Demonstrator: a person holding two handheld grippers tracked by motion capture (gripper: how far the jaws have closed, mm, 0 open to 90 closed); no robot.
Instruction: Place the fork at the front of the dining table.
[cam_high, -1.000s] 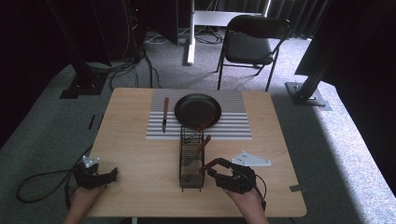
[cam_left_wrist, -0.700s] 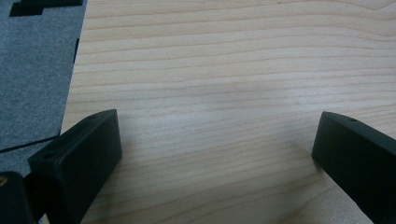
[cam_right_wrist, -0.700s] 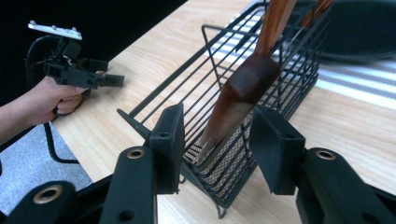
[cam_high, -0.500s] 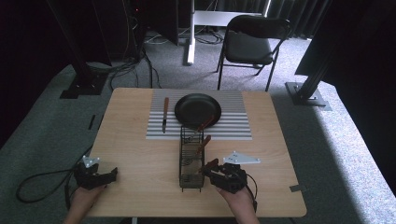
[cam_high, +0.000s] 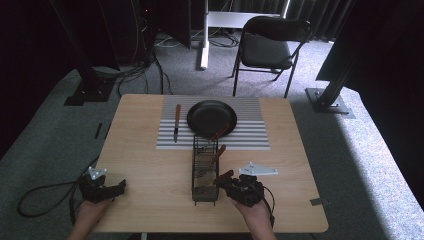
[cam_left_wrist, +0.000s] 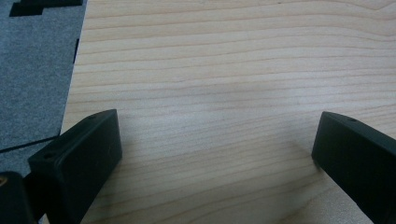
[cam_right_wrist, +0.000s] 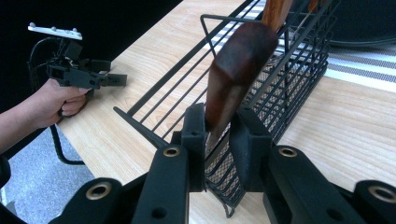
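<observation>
so, starting at my left: my left gripper (cam_high: 116, 188) rests near the table's (cam_high: 150, 210) left front corner, jaws spread wide with only bare wood between them, holding nothing. well off to its right stands the wire rack (cam_high: 205, 170), just left of my right gripper (cam_right_wrist: 223, 135). that one's jaws have just been closing and now clamp a wooden handle (cam_right_wrist: 240, 70) sticking up out of the near end of the rack, tilted toward me. two more handles lean in the rack's far end. beyond the rack lies a striped mat (cam_high: 250, 135) with a black pan (cam_high: 211, 117) and a knife (cam_high: 176, 122) to the pan's left.
</observation>
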